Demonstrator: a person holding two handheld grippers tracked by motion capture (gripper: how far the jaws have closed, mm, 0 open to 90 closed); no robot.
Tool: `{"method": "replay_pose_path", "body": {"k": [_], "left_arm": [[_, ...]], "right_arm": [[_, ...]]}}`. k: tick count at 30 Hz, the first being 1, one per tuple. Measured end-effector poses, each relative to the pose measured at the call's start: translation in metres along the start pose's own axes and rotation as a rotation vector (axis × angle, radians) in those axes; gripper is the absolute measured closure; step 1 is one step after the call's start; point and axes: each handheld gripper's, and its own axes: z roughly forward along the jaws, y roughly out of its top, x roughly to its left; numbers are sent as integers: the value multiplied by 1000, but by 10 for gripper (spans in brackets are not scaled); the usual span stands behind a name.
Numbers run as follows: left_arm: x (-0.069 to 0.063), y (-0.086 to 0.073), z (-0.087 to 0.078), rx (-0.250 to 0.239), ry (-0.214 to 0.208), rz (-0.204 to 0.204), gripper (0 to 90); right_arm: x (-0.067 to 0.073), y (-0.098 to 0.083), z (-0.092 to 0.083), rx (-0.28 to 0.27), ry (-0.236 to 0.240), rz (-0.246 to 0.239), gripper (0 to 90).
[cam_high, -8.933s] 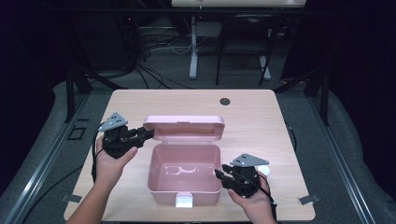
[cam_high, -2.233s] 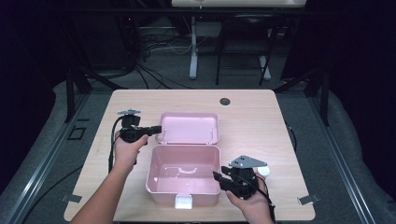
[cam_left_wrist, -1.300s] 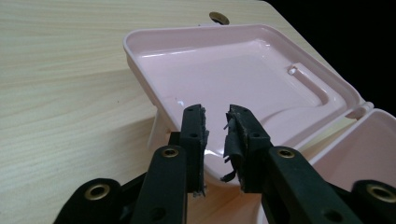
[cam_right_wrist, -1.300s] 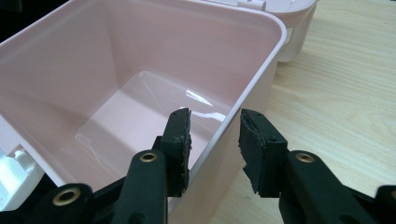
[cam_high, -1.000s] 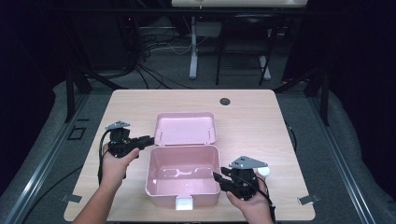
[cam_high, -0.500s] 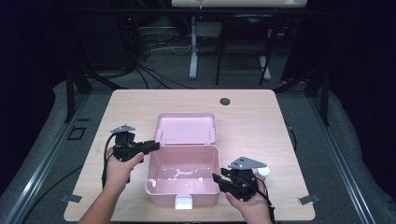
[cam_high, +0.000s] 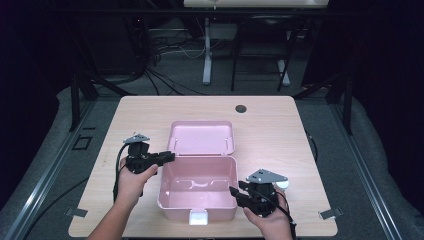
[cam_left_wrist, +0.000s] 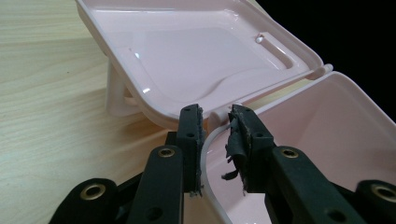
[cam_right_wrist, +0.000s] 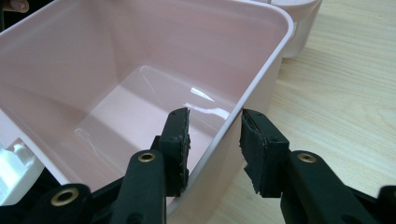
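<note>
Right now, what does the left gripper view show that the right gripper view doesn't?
Left gripper view alone: the open lid with its glossy inside, leaning back behind the box, and the left claw, which has just been closing, straddling the box's rim at a rear corner, a gap still visible at the pads. Right gripper view alone: the box's empty floor, its white latch, and the right claw straddling a side wall. Both: the pink box and wooden table.

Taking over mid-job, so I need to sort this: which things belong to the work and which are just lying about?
In the job:
- pink plastic box with open hinged lid
- left gripper
- right gripper

Lying about:
- round dark grommet in the wooden table
</note>
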Motion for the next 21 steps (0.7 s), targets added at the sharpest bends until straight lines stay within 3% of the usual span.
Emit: {"method": "replay_pose_path", "body": {"k": [11, 21], "left_arm": [[-7, 1, 7, 8, -21, 18, 739], [-10, -2, -1, -2, -29, 28, 616]], "right_arm": [[-2, -8, -10, -8, -11, 22, 626], [-4, -4, -17, -29, -1, 27, 623]]}}
